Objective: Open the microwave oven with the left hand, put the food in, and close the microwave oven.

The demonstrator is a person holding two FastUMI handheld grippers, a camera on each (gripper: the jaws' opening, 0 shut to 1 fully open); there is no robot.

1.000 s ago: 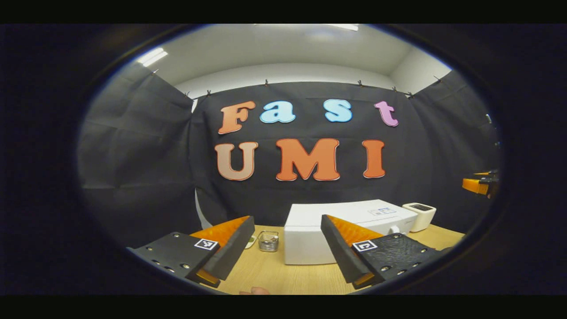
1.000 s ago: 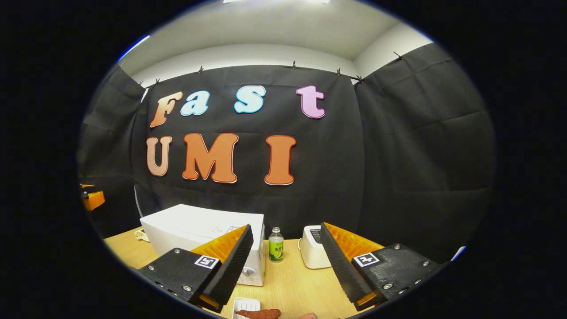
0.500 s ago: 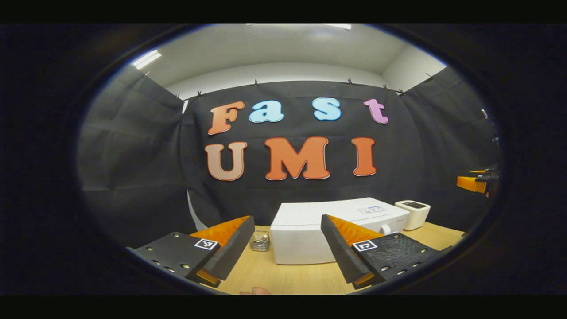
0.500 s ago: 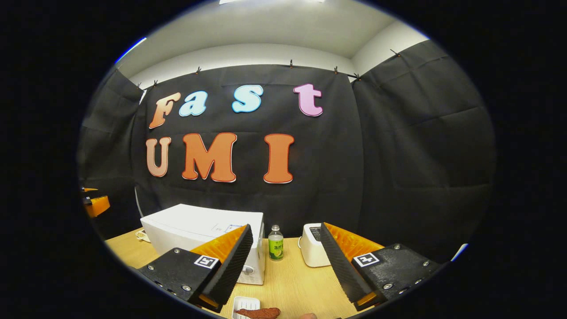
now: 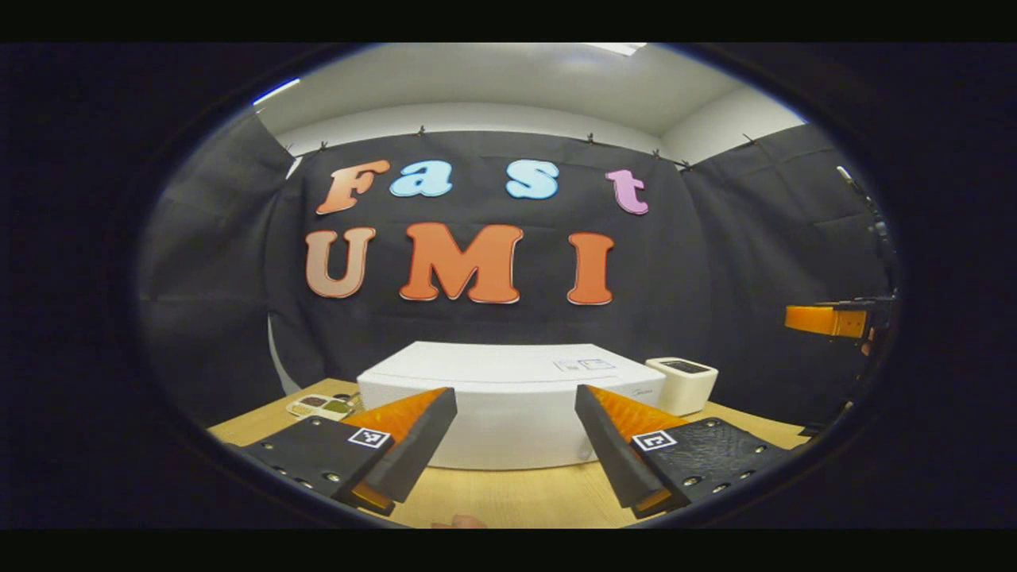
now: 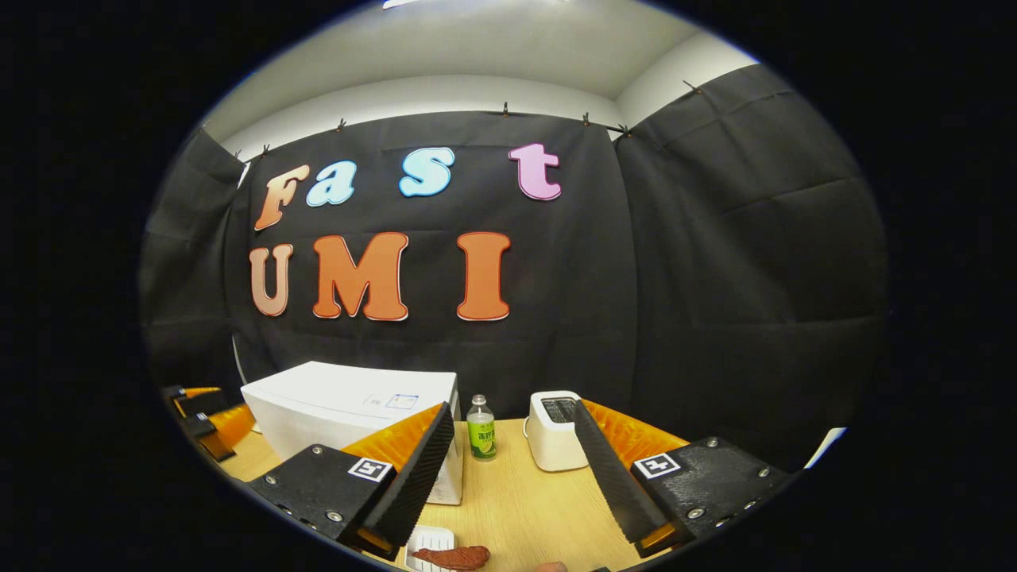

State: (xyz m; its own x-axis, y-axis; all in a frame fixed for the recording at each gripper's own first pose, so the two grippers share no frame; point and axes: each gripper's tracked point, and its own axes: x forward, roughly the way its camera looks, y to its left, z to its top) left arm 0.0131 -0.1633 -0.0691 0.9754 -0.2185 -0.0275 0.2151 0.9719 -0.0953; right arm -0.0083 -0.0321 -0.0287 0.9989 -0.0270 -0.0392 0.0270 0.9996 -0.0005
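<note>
Left gripper: jaws wide apart, holding nothing. In the left gripper view, the white box-shaped microwave oven stands on the light wooden table directly ahead, framed between the two jaws but beyond their tips, not touching. Its door is closed. A small white toaster stands just beside the oven's right end.

Right gripper: jaws wide apart, holding nothing. In the right gripper view, the reddish-brown piece of food lies on a small white ribbed tray on the table, below and near the left jaw, not between the jaws. The oven stands behind the left jaw. A clear green-labelled bottle stands between oven and toaster.
</note>
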